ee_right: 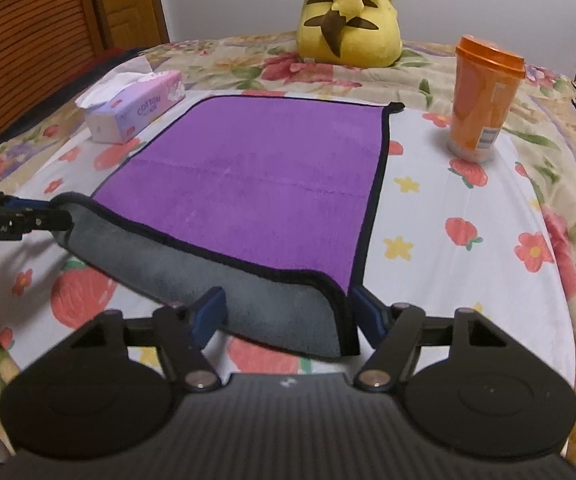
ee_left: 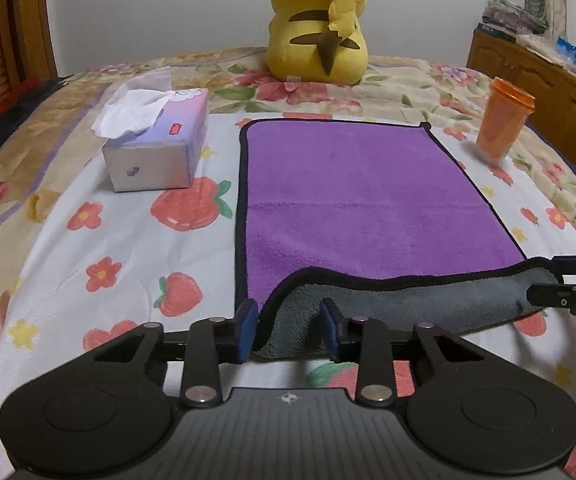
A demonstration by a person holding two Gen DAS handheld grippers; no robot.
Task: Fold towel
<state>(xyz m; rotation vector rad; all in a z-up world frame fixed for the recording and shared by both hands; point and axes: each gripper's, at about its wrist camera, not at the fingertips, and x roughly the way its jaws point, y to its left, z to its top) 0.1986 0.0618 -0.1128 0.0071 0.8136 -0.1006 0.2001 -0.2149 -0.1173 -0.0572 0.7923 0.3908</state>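
Left wrist view shows a purple microfibre towel with black edging and a grey underside point(ee_left: 351, 192) spread flat on a strawberry-print bedsheet point(ee_left: 120, 248), its near edge lifted and turned back so that the grey side faces up. It looks light, soft and limp, so it should drape and sag between any two held points, and its plush pile should give the pads good friction. By this judgement the best places to hold are the two near corners, on the stitched black hem, where the cloth is firmest.

The left gripper point(ee_left: 289, 330) sits at the near left corner with its blue-padded fingers point(ee_left: 248, 330) apart, straddling the raised fold; cloth lies between them, but a gap shows beside each pad, so it does not look clamped, and whether one pad touches the cloth cannot be told. In the right wrist view the right gripper point(ee_right: 288, 320) stands at the near right corner, jaws likewise wide, with the turned-up corner between them and not visibly pinched.

A lilac tissue box with white tissue sticking out point(ee_left: 156, 140) stands just left of the towel, an orange plastic tumbler with a lid point(ee_right: 483, 104) stands to the right, apart from it, and a yellow plush toy point(ee_left: 319, 20) sits beyond the far edge.
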